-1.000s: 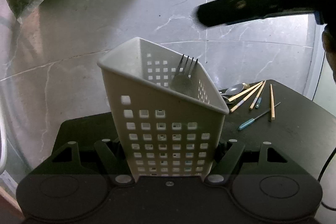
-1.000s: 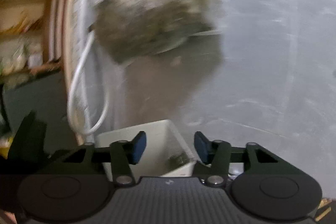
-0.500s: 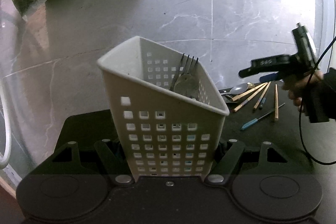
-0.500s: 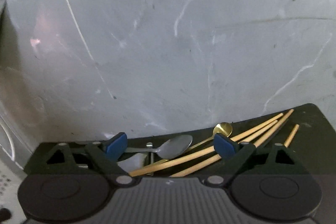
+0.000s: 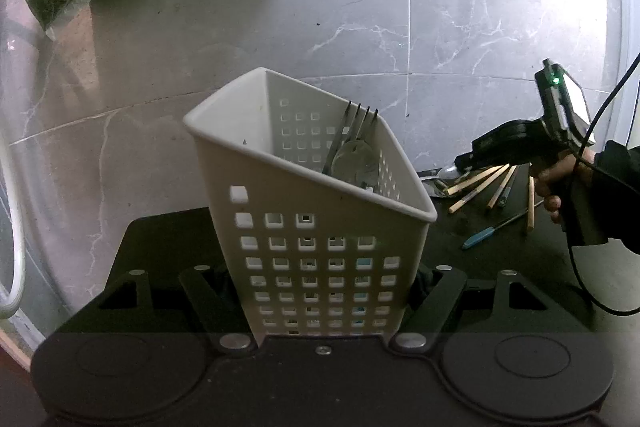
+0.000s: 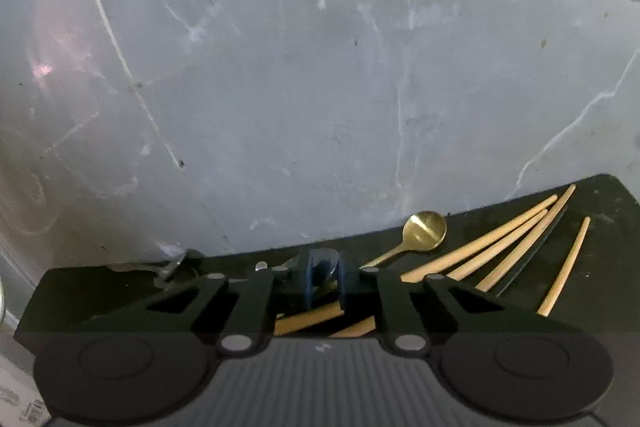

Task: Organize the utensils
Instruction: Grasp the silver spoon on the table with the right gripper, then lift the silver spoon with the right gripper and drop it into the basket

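Left gripper [image 5: 320,291] clamped on a white perforated basket [image 5: 312,227] holding a fork [image 5: 354,131], right gripper [image 6: 322,277] closing its blue pads [image 6: 310,279] on a silver spoon [image 5: 448,171], beyond them chopsticks [image 6: 480,247] and a gold spoon [image 6: 424,227] on the black table [image 6: 600,267].

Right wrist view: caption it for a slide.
Right tool closing among the utensils, gold spoon and wooden chopsticks alongside on the black table.
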Motion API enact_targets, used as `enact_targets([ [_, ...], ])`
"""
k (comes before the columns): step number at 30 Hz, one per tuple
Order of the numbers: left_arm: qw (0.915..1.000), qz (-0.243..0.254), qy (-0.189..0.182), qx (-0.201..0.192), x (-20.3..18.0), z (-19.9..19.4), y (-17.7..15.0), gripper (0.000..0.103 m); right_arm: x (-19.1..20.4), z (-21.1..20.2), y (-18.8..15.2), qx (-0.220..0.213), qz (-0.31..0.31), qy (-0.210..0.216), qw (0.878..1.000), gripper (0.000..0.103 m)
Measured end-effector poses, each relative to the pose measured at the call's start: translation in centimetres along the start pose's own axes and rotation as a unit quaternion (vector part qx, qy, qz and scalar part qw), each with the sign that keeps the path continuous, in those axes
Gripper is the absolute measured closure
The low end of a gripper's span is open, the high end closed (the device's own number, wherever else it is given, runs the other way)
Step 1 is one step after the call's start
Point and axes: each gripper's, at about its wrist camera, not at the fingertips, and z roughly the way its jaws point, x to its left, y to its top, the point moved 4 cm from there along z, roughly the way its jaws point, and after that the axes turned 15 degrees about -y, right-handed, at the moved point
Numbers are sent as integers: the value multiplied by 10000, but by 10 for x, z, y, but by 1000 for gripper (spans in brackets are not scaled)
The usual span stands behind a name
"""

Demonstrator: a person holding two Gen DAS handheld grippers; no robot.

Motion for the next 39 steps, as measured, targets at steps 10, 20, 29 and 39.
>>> enact_targets([
  [10, 9999, 52, -105, -24, 3, -3, -3, 27, 13, -84, 23, -883, -217, -58, 9958, 102],
  [20, 9995, 146, -260, -94, 8, -6, -7, 27, 47, -184, 58, -1966, -1205, -355, 9724, 102],
  [29, 9993, 173, -312, -139, 9, -10, -11, 27, 104, -288, 71, -2385, -2296, 781, 9404, 102],
  [39, 9994, 162, -284, -107, 7, -9, -9, 27, 188, -262, 1, -1795, -3966, 1529, 8872, 102],
])
